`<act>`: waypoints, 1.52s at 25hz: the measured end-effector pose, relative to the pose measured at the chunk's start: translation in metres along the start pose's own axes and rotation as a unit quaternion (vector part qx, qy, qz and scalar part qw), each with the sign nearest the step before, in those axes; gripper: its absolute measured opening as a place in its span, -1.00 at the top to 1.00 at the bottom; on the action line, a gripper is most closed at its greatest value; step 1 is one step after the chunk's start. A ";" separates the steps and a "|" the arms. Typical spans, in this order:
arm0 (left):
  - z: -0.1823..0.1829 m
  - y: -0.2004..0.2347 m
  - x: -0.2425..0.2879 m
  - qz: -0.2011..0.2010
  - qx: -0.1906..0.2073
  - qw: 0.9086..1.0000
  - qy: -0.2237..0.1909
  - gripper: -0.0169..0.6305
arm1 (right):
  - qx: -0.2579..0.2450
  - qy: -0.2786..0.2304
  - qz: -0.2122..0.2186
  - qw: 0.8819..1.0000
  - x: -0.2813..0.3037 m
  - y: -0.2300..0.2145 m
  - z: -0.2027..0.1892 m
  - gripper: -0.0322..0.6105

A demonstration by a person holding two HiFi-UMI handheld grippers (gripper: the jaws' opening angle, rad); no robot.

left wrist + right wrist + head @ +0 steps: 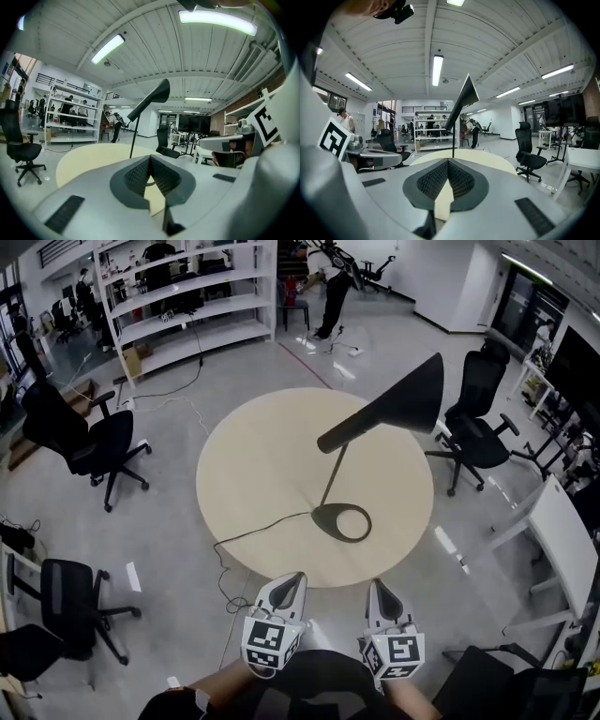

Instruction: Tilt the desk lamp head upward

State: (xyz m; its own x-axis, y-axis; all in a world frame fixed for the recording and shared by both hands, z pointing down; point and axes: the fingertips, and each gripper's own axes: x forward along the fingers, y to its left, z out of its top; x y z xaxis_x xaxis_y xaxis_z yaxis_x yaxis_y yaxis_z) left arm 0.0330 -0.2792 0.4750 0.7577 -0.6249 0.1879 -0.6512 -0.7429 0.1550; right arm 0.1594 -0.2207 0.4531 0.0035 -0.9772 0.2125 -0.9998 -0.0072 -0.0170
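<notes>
A black desk lamp (pixel 335 474) stands right of centre on a round pale-beige table (pixel 253 465). Its flat ring base (pixel 342 522) is nearest the person, a thin stem rises from it, and the long cone-shaped head (pixel 398 399) juts out towards the table's right edge. A thin black power cord (pixel 262 526) runs left from the base across the tabletop and drops over the near-left rim to the floor. The left gripper (pixel 292 579) and right gripper (pixel 380 589) hover side by side at the table's near edge, well apart from the lamp, with a strip of tabletop between them and the base. In the left gripper view the left gripper (pixel 150 158) has its ribbed pads meeting at the tips with nothing between them. The right gripper (pixel 448 161) is closed and empty in the same way. Both views look up at the lamp (pixel 150 101) (pixel 463 101). Black wheeled office chairs ring the table, one at the left (pixel 84 442), one at the lower left (pixel 66 610) and one at the right (pixel 478 418). A white rectangular desk (pixel 562 540) stands further right. Beyond the table, on the glossy grey floor (pixel 178 427), are white metal shelving (pixel 187 296) and a person in dark clothes (pixel 333 287). Overhead is a white ribbed ceiling (pixel 497 51) with strip lights (pixel 437 70).
</notes>
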 end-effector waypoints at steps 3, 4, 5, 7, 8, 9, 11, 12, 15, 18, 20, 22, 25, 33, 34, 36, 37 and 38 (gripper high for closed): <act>-0.015 -0.062 -0.020 0.019 0.001 1.000 -0.008 0.81 | -0.003 -0.004 0.023 1.000 -0.054 -0.019 -0.019 0.85; -0.023 -0.084 -0.028 0.026 0.001 1.000 -0.006 0.81 | -0.004 -0.006 0.031 0.999 -0.073 -0.027 -0.026 0.85; -0.032 -0.105 -0.037 0.033 0.002 0.999 -0.005 0.81 | -0.005 -0.008 0.040 0.999 -0.092 -0.034 -0.033 0.85; -0.049 -0.140 -0.059 0.052 0.000 0.999 -0.001 0.81 | -0.007 -0.009 0.052 0.999 -0.125 -0.045 -0.049 0.85; -0.057 -0.154 -0.070 0.063 -0.005 0.998 0.001 0.81 | -0.009 -0.007 0.057 0.998 -0.139 -0.050 -0.056 0.85; -0.066 -0.167 -0.081 0.074 -0.011 0.997 0.005 0.81 | -0.011 -0.004 0.062 0.998 -0.153 -0.053 -0.062 0.85; -0.079 -0.191 -0.099 0.089 -0.017 0.996 0.018 0.81 | -0.010 0.001 0.074 0.997 -0.178 -0.058 -0.071 0.85; -0.082 -0.202 -0.108 0.094 -0.015 0.995 0.024 0.81 | -0.010 0.002 0.081 0.997 -0.191 -0.058 -0.073 0.85; -0.084 -0.229 -0.130 0.110 -0.005 0.994 0.026 0.81 | -0.014 -0.001 0.101 0.995 -0.224 -0.055 -0.074 0.85; -0.079 -0.245 -0.154 0.126 0.010 0.992 0.022 0.81 | -0.007 -0.013 0.115 0.993 -0.250 -0.050 -0.066 0.85; -0.073 -0.248 -0.173 0.140 0.020 0.990 0.015 0.81 | -0.008 -0.027 0.122 0.992 -0.265 -0.043 -0.060 0.85; -0.063 -0.248 -0.192 0.153 0.028 0.988 0.003 0.81 | -0.012 -0.039 0.124 0.991 -0.277 -0.035 -0.051 0.85; -0.049 -0.248 -0.217 0.165 0.040 0.985 -0.015 0.81 | -0.020 -0.050 0.126 0.990 -0.291 -0.020 -0.043 0.85; -0.059 -0.224 -0.307 0.190 0.028 0.981 -0.040 0.81 | -0.052 -0.045 0.152 0.986 -0.322 0.073 -0.048 0.85; -0.063 -0.220 -0.317 0.190 0.025 0.981 -0.040 0.81 | -0.053 -0.046 0.151 0.986 -0.328 0.083 -0.049 0.85; -0.070 -0.213 -0.335 0.189 0.021 0.981 -0.038 0.81 | -0.051 -0.044 0.145 0.987 -0.337 0.100 -0.056 0.85; -0.073 -0.209 -0.344 0.187 0.020 0.981 -0.037 0.81 | -0.050 -0.040 0.140 0.988 -0.341 0.107 -0.060 0.85; -0.076 -0.207 -0.352 0.184 0.020 0.982 -0.037 0.81 | -0.049 -0.036 0.134 0.989 -0.345 0.114 -0.065 0.85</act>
State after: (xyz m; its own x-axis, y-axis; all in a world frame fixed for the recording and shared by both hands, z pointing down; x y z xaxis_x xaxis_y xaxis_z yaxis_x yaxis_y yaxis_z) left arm -0.1024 0.1126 0.4509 0.4729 -0.8676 0.1536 -0.8807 -0.4708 0.0519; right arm 0.0429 0.1296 0.4411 -0.2648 -0.9536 0.1435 -0.9618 0.2719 0.0318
